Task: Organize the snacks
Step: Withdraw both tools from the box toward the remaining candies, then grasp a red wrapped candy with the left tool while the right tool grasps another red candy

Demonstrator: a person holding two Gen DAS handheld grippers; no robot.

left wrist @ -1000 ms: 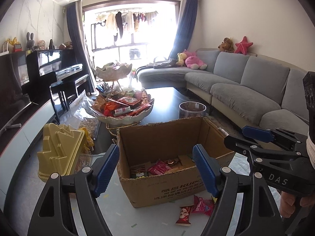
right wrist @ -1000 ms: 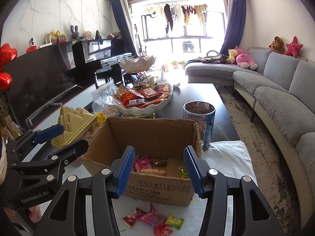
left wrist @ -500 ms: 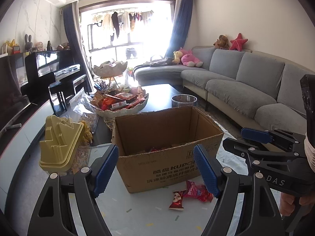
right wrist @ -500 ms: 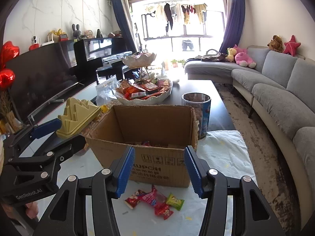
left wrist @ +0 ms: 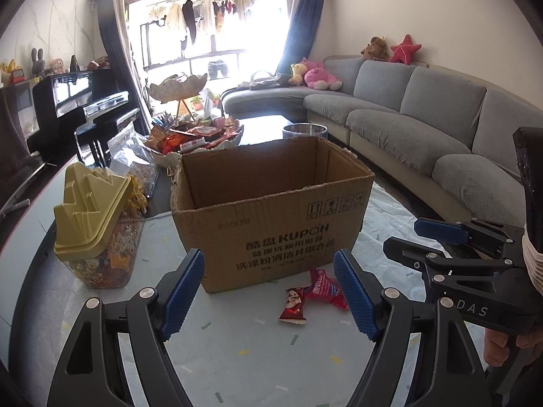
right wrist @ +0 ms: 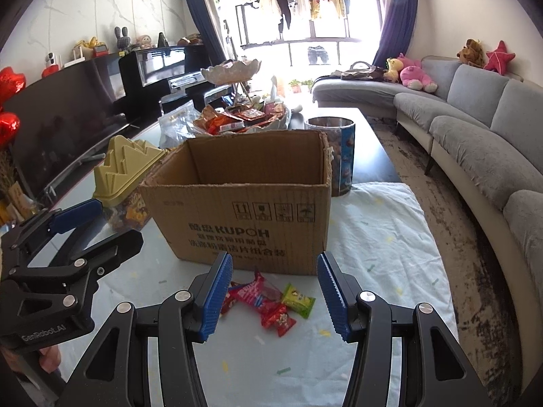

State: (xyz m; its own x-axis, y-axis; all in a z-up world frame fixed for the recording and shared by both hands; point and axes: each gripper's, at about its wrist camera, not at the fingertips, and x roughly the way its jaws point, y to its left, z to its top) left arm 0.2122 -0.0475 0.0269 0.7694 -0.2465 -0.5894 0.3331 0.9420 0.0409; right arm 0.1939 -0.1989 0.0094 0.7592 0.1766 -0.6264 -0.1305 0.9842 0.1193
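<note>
On the pale cloth point(right wrist: 380, 237) before the cardboard box point(right wrist: 237, 217) lie a few loose snack packets point(right wrist: 268, 302), just beside its front wall. Both tools hang above them, each with its 2 fingers spread wide and holding nothing: the right gripper point(right wrist: 275, 296) is directly over the packets, the left gripper point(left wrist: 269, 291) a little to the side. I judge that a pick-up is beginning. For the next move, the right gripper should descend around 1 packet, such as the green one point(right wrist: 298, 300), close gently, then carry it over the box rim.
</note>
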